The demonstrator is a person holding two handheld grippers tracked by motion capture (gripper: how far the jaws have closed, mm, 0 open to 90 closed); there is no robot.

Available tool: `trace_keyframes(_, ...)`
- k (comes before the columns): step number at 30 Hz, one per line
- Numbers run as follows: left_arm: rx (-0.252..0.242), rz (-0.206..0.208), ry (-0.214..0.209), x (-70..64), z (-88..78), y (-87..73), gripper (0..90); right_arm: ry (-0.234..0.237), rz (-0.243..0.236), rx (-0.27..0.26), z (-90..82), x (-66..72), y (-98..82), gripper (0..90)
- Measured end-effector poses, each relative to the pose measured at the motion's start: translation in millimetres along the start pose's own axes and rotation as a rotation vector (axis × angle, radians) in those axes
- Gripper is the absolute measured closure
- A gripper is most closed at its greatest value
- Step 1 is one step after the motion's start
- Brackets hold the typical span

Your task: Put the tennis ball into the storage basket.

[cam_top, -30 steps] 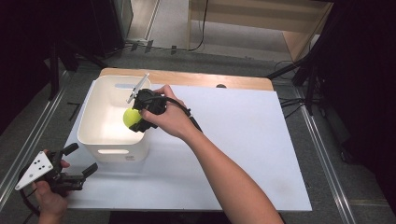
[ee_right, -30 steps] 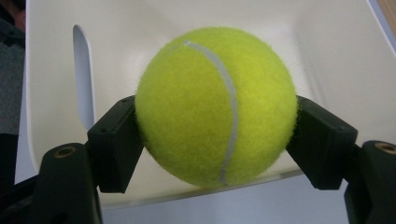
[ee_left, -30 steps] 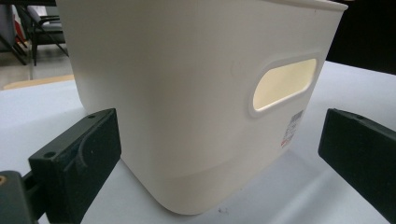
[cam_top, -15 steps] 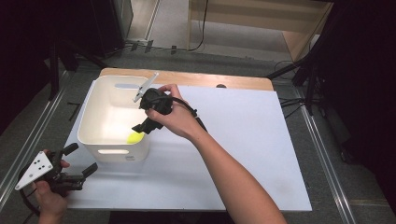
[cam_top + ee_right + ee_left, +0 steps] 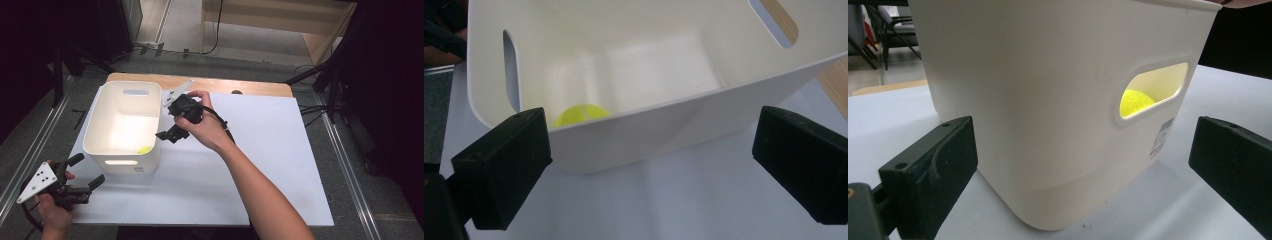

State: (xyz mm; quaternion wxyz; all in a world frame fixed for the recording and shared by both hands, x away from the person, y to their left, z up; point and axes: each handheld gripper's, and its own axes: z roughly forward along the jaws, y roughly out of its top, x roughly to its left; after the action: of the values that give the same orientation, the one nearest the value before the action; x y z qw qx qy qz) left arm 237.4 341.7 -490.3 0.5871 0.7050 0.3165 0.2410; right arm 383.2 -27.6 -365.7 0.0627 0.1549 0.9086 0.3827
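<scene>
Moved since a second ago: yellow ball (image 5: 144,149), formerly in the right gripper (image 5: 169,134) above the white bin (image 5: 107,147), now lies on the bin floor at its near corner; that gripper has drawn back just beside the bin's wall, its jaws having just been opening, now wide with nothing between them. Left gripper (image 5: 82,172): off the bench's (image 5: 280,150) near left corner, jaws spread and empty, facing the bin's handle slot (image 5: 1153,90), ball visible through it.

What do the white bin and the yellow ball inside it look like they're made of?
White bin: probably moulded plastic, smooth and matte, with rounded corners, cut-out handles and light glowing through its walls. Yellow ball: fuzzy, felt-like surface with a pale seam, likely a tennis ball.
</scene>
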Motion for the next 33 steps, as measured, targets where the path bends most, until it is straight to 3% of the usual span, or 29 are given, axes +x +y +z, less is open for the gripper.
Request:
trace_keyframes(6, 0.001, 0.000, -0.001, -0.5, 0.3, 0.0, 0.0, -0.026, 0.024, -0.006, -7.3, -2.8, -17.7, 1.0)
trace_keyframes(20, 0.005, 0.004, 0.000, -0.6, 0.3, 0.1, 0.0, -0.085, 0.092, -0.079, -22.9, 0.3, -58.4, 1.0)
trace_keyframes(33, 0.009, 0.005, 0.001, -1.2, 0.5, 0.2, 0.0, -0.121, 0.157, -0.098, -30.3, 2.0, -101.4, 1.0)
